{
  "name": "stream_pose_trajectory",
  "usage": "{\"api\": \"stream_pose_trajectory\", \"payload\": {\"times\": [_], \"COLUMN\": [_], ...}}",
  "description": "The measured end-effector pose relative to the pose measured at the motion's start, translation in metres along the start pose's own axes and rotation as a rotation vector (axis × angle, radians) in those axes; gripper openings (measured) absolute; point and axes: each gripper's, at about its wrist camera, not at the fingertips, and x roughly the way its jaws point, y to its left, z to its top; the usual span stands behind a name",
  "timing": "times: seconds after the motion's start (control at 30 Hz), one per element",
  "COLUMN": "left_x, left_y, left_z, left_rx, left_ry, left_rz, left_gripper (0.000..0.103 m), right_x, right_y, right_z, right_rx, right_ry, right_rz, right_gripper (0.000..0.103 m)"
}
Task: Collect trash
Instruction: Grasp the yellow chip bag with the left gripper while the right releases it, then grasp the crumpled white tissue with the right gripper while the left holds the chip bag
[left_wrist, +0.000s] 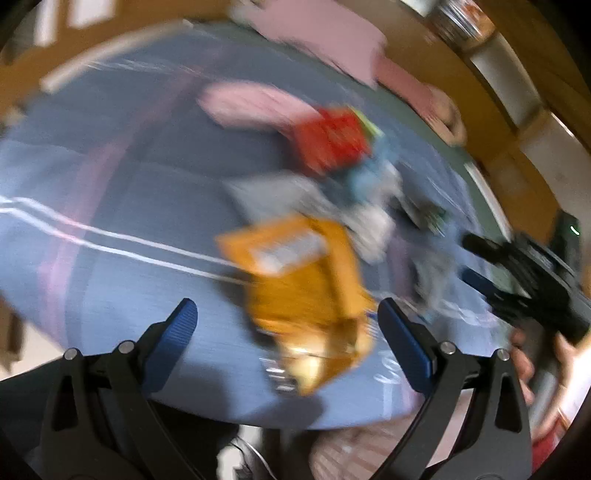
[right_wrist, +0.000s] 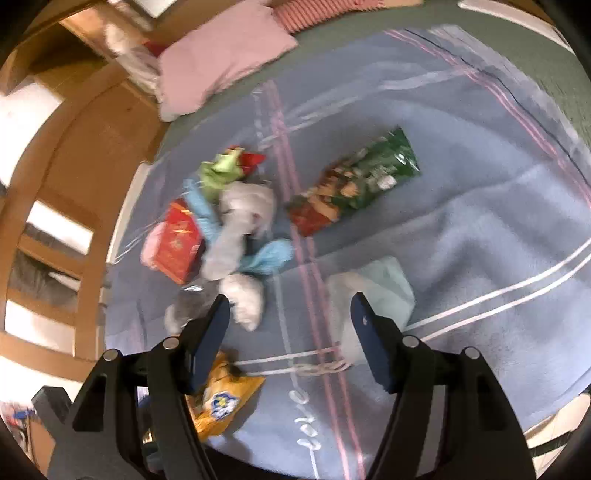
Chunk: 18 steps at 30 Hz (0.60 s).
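Trash lies on a blue blanket (right_wrist: 461, 206). In the blurred left wrist view an orange snack bag (left_wrist: 303, 280) lies between and ahead of the spread fingers of my left gripper (left_wrist: 287, 306), which is open and not pressing on it. A red packet (left_wrist: 332, 144) lies farther off. My right gripper (right_wrist: 291, 332) is open above the blanket with nothing between its pads. Ahead of it are a green and red snack bag (right_wrist: 354, 184), a red packet (right_wrist: 177, 240), crumpled white paper (right_wrist: 240, 229), light blue wrappers (right_wrist: 269, 258) and a pale bag (right_wrist: 373, 288). The orange snack bag (right_wrist: 225, 402) lies by its left finger.
A pink pillow (right_wrist: 221, 62) lies at the head of the bed. A wooden bed frame (right_wrist: 88, 155) runs along the blanket's left side. The right gripper's black body (left_wrist: 524, 280) and a hand (left_wrist: 521, 365) show at the right of the left wrist view.
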Motion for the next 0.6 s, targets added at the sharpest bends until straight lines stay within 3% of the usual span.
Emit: {"api": "stream_pose_trajectory", "payload": {"times": [0.03, 0.13, 0.2, 0.23, 0.27, 0.37, 0.5, 0.6], "left_x": [0.011, 0.030, 0.032, 0.032, 0.031, 0.027, 0.011, -0.007], "left_y": [-0.009, -0.030, -0.039, -0.041, -0.042, -0.042, -0.038, -0.040], "left_z": [-0.001, -0.007, -0.011, -0.013, -0.014, -0.017, -0.021, -0.028], "left_rx": [0.050, 0.217, 0.298, 0.312, 0.323, 0.341, 0.324, 0.346], "left_ry": [0.037, 0.060, 0.044, 0.036, 0.037, 0.018, -0.039, -0.129], "left_rz": [-0.008, 0.126, 0.130, 0.122, 0.113, 0.114, 0.137, 0.224], "left_gripper": [0.098, 0.092, 0.089, 0.086, 0.070, 0.048, 0.043, 0.043], "right_x": [0.000, 0.007, 0.008, 0.008, 0.006, 0.007, -0.004, -0.013], "right_y": [-0.003, -0.012, -0.011, -0.010, -0.007, -0.002, 0.001, 0.003], "right_z": [0.002, 0.002, 0.001, 0.000, -0.002, -0.006, -0.010, -0.014], "right_rx": [0.013, 0.050, 0.053, 0.052, 0.045, 0.021, 0.013, 0.001], "right_ry": [0.003, 0.014, 0.007, 0.005, 0.000, 0.010, -0.006, -0.028], "right_rz": [0.001, -0.004, -0.018, -0.017, -0.003, -0.012, -0.022, -0.039], "right_gripper": [0.067, 0.067, 0.067, 0.067, 0.067, 0.067, 0.067, 0.067]}}
